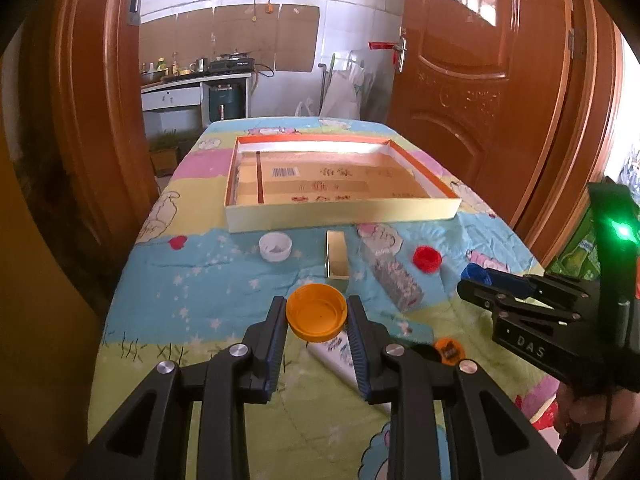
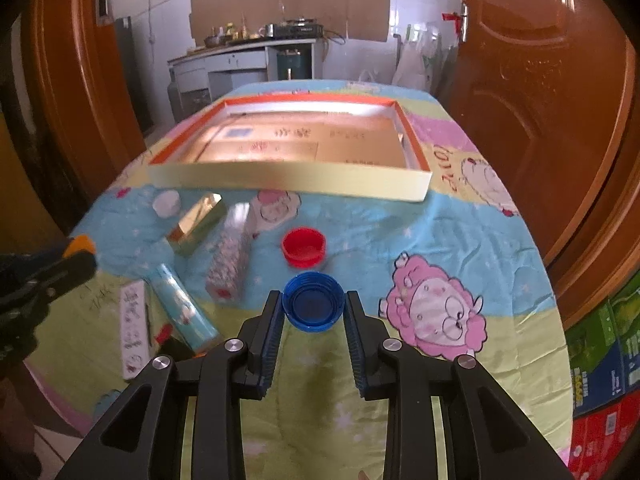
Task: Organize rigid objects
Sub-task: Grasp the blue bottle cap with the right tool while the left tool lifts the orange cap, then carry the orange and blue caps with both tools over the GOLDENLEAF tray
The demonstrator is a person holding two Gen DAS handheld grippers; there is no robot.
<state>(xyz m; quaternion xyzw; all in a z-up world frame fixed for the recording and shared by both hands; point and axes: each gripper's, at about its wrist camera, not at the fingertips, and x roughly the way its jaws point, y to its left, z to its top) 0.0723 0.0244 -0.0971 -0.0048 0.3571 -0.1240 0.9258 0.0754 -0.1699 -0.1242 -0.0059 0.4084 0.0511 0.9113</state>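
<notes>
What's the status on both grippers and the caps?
Left gripper clamps orange cap. Right gripper on blue cap. Tray ahead, unobstructed.

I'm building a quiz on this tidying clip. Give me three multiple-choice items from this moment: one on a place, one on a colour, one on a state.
1. Where does the red cap lie?
A. inside the shallow box
B. on the cloth, in front of the box
C. in the left gripper

2. What colour is the cap in the left gripper?
A. orange
B. white
C. green

3. How is the right gripper?
A. wide open, holding nothing
B. shut on a blue cap
C. shut on the gold box

Key: 1 B, the red cap sits on the cloth, nearer than the shallow box. 2 A, the left gripper clamps an orange cap. 3 B, the right gripper pinches the blue cap.
</notes>
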